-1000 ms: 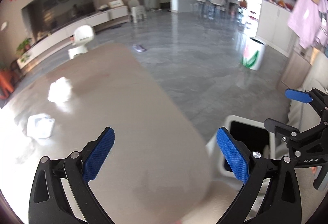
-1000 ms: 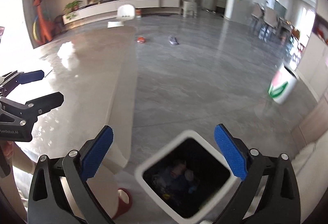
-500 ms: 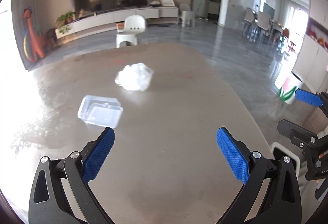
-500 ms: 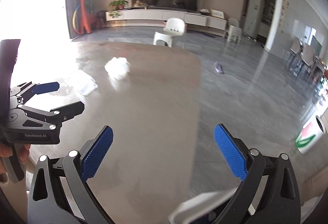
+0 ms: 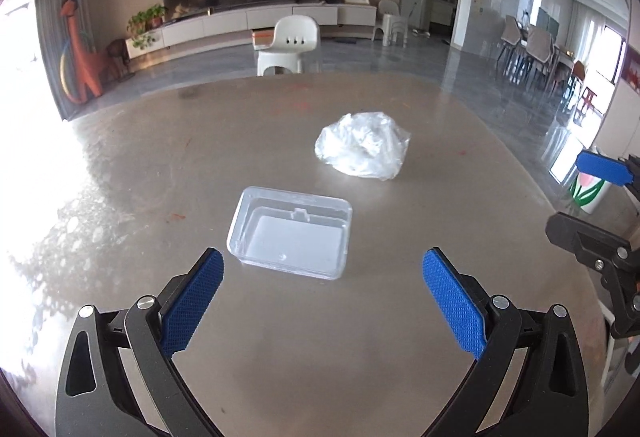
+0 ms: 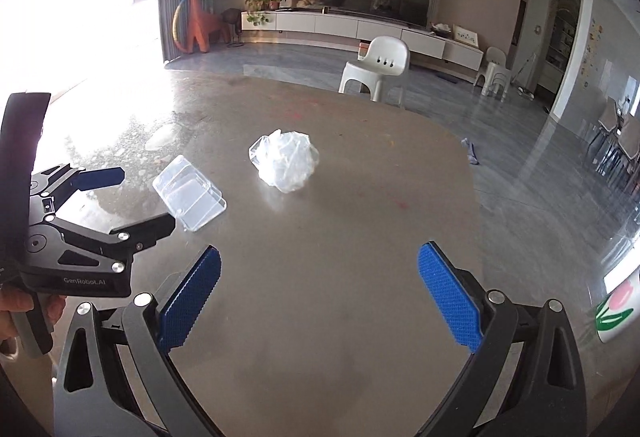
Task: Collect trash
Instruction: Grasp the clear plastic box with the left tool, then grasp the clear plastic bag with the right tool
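A clear plastic box (image 5: 290,233) lies on the brown table (image 5: 200,157), just ahead of my open, empty left gripper (image 5: 322,301). A crumpled clear plastic bag (image 5: 362,151) lies farther back and to the right. In the right wrist view the box (image 6: 190,197) is at the left and the bag (image 6: 286,161) is straight ahead, well beyond my open, empty right gripper (image 6: 318,297). The left gripper (image 6: 132,201) shows there at the left, close to the box. The right gripper's fingertips (image 5: 600,167) show at the left view's right edge.
A white plastic chair (image 5: 288,45) stands past the table's far edge. A white bin with a tulip print (image 5: 590,189) stands on the grey floor to the right. A small object (image 6: 470,153) lies on the floor beyond the table's right edge.
Both grippers have swung left from the white trash bin on the floor to face the table. The box and bag are now closer and centred. Both stay open and empty.
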`<state>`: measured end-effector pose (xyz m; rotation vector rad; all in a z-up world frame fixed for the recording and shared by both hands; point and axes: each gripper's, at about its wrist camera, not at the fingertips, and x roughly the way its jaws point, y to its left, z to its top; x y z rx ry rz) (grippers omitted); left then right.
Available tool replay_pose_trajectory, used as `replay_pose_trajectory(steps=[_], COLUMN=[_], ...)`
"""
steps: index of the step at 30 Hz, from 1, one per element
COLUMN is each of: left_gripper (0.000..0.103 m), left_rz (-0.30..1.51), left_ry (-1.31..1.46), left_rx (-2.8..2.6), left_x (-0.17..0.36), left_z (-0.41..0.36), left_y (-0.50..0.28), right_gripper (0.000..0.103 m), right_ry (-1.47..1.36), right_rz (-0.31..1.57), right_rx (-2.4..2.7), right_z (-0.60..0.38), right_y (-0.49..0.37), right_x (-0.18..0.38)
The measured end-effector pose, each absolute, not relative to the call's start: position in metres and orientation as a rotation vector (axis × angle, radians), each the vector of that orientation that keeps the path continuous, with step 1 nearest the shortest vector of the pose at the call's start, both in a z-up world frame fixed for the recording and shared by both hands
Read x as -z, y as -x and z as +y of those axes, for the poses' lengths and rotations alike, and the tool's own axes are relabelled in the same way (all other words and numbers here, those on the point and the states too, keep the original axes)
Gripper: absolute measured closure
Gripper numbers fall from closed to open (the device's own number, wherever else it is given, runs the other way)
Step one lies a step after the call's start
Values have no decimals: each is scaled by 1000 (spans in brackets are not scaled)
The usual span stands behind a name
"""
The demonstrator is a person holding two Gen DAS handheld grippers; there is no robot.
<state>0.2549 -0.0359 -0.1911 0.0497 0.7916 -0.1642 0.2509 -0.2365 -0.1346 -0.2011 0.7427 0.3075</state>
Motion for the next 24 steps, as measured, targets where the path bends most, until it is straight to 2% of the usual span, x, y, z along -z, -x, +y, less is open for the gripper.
replay_pose_trajectory(steps=[10,16,17,18,24], left_gripper=[5,5,7,18,19], left_rz=[875,901,899,897,875], left_ry=[-72,-56,-53,-52,-84], left_rx=[212,269,278,286,296], left_x=[233,238,239,239,234], left_z=[-19,-18,-17,-17,-23], left_y=[-297,-313,-314,-314,-306], right_gripper=[5,5,5,5,5], right_ry=[239,236,239,239,261], right_rz=[762,771,773,773,773], right_rx=[-296,-296,-300,-304,-330], right_z=[-206,-196,-194,-192,-181], right_y=[-298,-319,-322,-325,-337], right_x=[161,170,171,172,177])
